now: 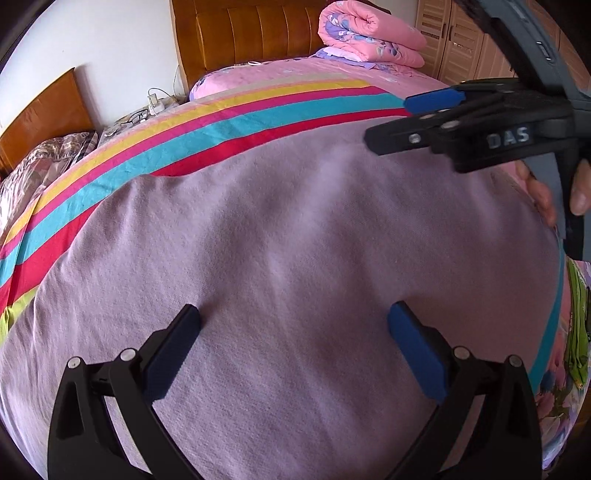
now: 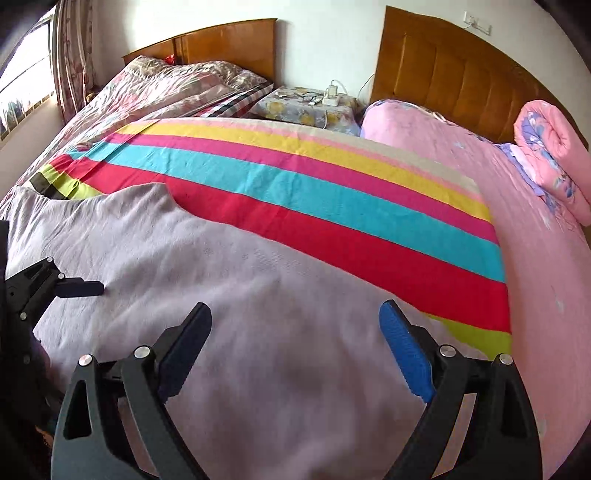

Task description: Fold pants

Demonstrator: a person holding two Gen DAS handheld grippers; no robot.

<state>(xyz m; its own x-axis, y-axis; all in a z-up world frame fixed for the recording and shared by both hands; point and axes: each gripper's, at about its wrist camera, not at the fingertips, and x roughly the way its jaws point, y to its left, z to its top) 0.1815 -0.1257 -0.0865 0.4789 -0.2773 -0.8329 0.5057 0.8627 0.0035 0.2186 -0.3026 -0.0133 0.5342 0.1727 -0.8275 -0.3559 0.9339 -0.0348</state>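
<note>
The lilac pants [image 1: 280, 251] lie spread flat on the striped sheet [image 1: 192, 136] on the bed. In the right wrist view the pants [image 2: 221, 295] fill the lower left, their far edge against the red stripe [image 2: 369, 251]. My left gripper [image 1: 291, 325] is open and empty just above the pants' middle. My right gripper [image 2: 295, 325] is open and empty above the pants, near their right side. It also shows in the left wrist view [image 1: 417, 118] at the upper right. The left gripper's fingers [image 2: 79, 288] show at the left edge of the right wrist view.
A rolled pink quilt [image 1: 369, 33] lies by the wooden headboard [image 1: 251, 33]. A pink sheet [image 2: 535, 258] covers the bed to the right. A nightstand [image 2: 306, 107] with chargers stands between this bed and a second bed [image 2: 166, 88]. Wardrobe doors [image 1: 461, 44] are at the far right.
</note>
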